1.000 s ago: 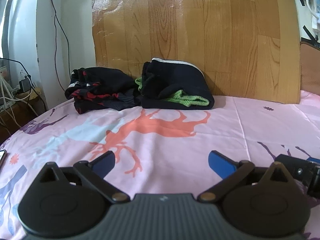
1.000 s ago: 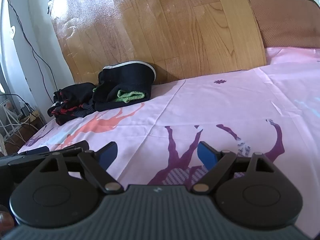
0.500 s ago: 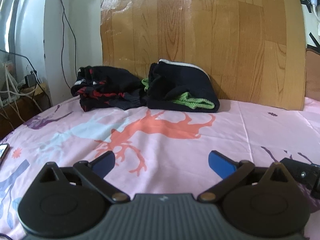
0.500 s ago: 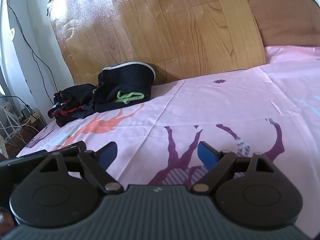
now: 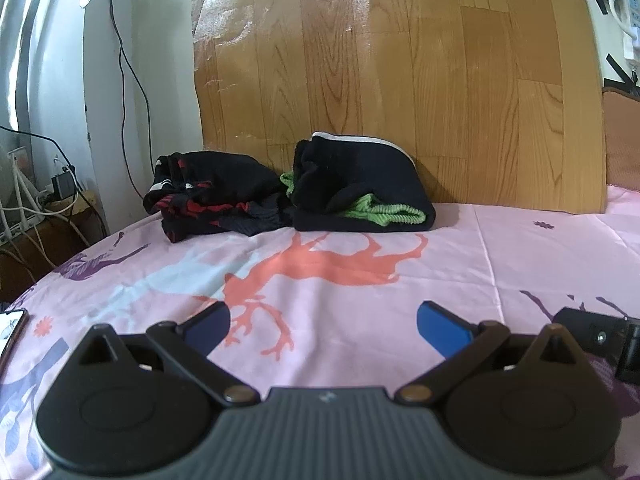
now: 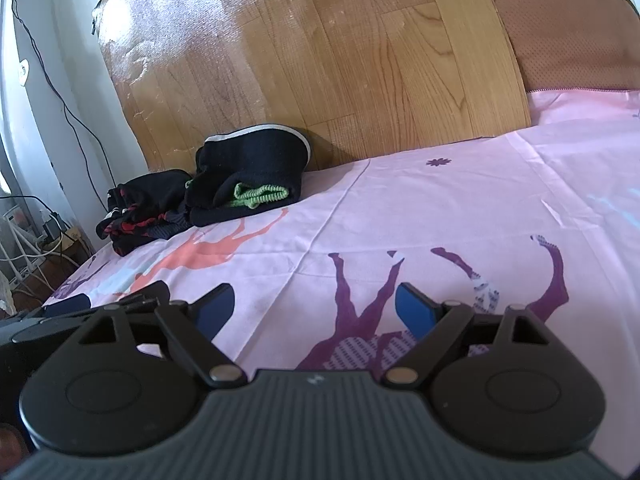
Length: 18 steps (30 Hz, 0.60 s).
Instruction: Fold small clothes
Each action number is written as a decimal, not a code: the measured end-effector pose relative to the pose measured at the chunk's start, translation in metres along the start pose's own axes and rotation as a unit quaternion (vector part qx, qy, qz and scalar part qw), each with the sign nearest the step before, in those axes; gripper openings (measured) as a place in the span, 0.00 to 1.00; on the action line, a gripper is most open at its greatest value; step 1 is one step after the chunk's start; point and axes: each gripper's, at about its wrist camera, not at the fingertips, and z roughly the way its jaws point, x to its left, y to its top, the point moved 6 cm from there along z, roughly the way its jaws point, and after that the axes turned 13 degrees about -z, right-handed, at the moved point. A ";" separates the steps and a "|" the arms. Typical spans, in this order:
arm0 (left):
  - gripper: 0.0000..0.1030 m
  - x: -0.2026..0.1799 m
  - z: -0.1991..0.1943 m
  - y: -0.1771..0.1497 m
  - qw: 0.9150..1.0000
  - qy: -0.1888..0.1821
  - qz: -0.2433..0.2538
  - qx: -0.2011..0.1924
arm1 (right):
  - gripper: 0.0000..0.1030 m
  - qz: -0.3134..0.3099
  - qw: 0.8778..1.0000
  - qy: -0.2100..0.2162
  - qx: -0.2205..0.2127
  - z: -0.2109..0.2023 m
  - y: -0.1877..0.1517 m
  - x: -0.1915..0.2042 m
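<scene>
Pink bedsheet [image 5: 520, 248]: folded clothes [image 5: 360, 196] well beyond left hand-held gripper [image 5: 322, 322].

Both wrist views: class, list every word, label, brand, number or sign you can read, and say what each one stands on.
None can be read.
Left gripper body: one small pale mark, not readable as letters.
Right gripper body: the same small mark, unreadable.
Bedsheet: deer and flower prints only, no text.

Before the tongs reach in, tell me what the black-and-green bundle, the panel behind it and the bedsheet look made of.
Black-and-green bundle: soft matte knit, likely; its green band is ribbed. Panel: wood-grain sheet, probably vinyl or laminate; glossy, with wrinkled glare. Bedsheet: thin woven cloth, probably cotton or a blend; crease lines, printed deer.
</scene>
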 end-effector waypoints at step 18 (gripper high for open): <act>1.00 -0.001 0.002 -0.002 1.000 -0.014 -0.002 0.014 | 0.87 0.004 1.000 0.003 0.001 0.000 0.000 0.000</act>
